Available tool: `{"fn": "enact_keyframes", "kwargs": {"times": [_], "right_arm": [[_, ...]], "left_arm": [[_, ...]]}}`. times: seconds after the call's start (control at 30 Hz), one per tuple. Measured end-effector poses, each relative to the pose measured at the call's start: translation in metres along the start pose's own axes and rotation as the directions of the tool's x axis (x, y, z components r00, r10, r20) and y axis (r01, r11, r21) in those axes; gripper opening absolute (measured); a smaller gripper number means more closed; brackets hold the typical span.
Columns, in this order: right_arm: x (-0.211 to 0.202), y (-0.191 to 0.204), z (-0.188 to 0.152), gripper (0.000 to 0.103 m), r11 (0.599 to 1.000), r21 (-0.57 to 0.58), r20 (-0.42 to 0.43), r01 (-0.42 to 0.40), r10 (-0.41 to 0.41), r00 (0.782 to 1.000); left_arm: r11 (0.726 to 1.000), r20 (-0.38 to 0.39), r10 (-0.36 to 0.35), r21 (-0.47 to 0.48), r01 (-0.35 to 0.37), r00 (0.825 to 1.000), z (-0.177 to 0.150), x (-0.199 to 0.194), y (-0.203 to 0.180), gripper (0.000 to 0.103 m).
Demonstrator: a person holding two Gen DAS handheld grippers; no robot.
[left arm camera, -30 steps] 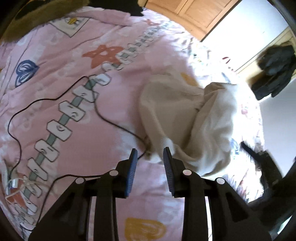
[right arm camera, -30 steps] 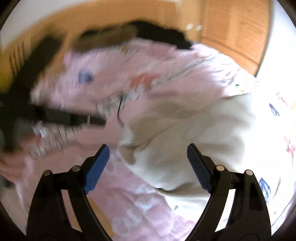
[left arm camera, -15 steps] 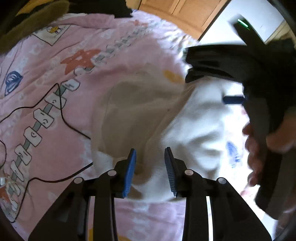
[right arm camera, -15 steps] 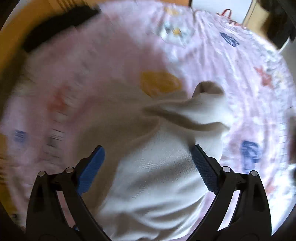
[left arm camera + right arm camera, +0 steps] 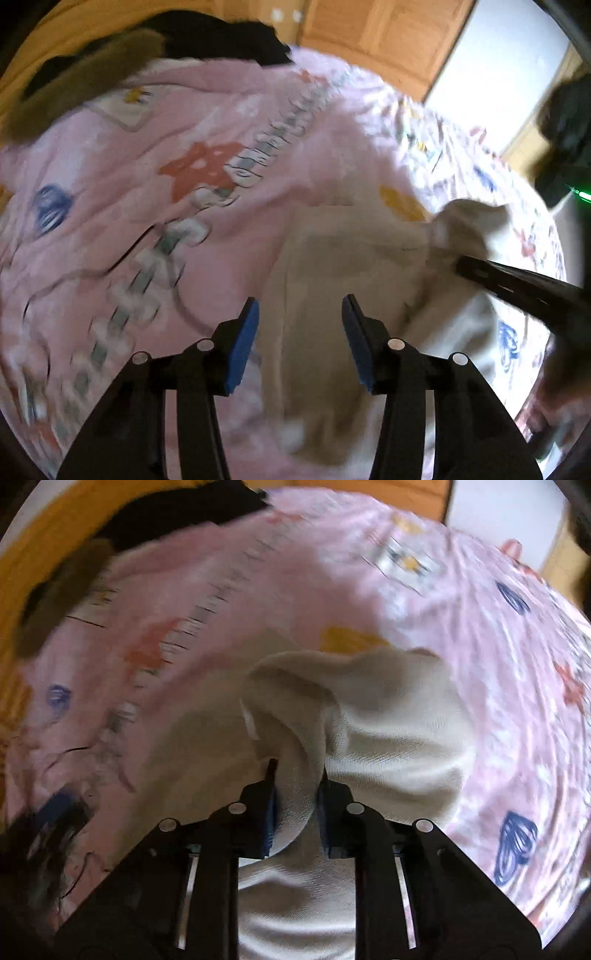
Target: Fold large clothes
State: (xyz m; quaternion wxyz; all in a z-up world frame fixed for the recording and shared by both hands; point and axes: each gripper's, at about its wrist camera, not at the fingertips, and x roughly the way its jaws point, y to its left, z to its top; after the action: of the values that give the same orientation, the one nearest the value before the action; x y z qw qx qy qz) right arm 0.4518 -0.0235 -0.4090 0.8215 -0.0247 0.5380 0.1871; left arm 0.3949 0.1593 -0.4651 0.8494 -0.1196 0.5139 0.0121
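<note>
The right gripper (image 5: pixel 295 797) is clenched on a bunched fold of the one cream garment (image 5: pixel 399 738); its jaws have just been closing, and cloth fills the gap between them. The left gripper (image 5: pixel 300 332) is released, its jaws having just been opening, with the garment (image 5: pixel 325 258) lying just past and below the tips, untouched by the pads. The garment sits crumpled on the pink sheet (image 5: pixel 110 177), so no clear long axis shows. From the left tips its near edge runs straight ahead, and the pinched fold lies to the right. By my reading the left is the hand that must now find an edge. One garment, two grippers, and one dark pile (image 5: pixel 221 37) at the sheet's far end.
</note>
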Motion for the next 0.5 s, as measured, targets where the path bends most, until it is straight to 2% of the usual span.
{"fn": "enact_keyframes", "kwargs": {"times": [0.1,0.17,0.23,0.27,0.3,0.33,0.4,0.5], "right_arm": [[-0.009,0.016,0.008,0.018,0.996,-0.019,0.020,-0.086,0.087,0.996],[-0.007,0.026,0.013,0.018,0.991,-0.057,0.007,-0.119,0.120,0.993],[0.004,0.034,0.021,0.018,0.987,-0.092,-0.031,-0.133,0.131,0.991],[0.010,0.036,0.024,0.018,0.984,-0.100,-0.052,-0.144,0.140,0.989],[0.016,0.038,0.025,0.018,0.983,-0.108,-0.071,-0.149,0.142,0.987],[0.022,0.040,0.028,0.018,0.983,-0.115,-0.090,-0.146,0.136,0.987],[0.038,0.038,0.035,0.018,0.980,-0.110,-0.143,-0.166,0.150,0.978],[0.064,0.040,0.042,0.018,0.972,-0.113,-0.222,-0.205,0.176,0.959]], "left_arm": [[0.999,-0.108,0.043,0.035,-0.039,0.993,0.026,0.070,-0.001,0.023],[0.999,-0.173,0.006,0.050,0.003,0.985,0.030,0.104,-0.005,0.023],[0.997,-0.248,-0.040,0.050,0.054,0.968,0.025,0.140,-0.013,0.020],[0.996,-0.272,-0.030,0.076,0.052,0.962,0.021,0.155,-0.019,0.018],[0.992,-0.263,-0.015,0.116,0.047,0.965,0.018,0.157,-0.024,0.014],[0.989,-0.243,-0.031,0.135,0.065,0.970,0.019,0.152,-0.023,0.010],[0.993,-0.200,-0.064,0.085,0.082,0.978,0.023,0.130,-0.004,0.010],[1.000,-0.114,0.000,0.012,0.001,0.993,0.022,0.080,0.035,0.010]]}}
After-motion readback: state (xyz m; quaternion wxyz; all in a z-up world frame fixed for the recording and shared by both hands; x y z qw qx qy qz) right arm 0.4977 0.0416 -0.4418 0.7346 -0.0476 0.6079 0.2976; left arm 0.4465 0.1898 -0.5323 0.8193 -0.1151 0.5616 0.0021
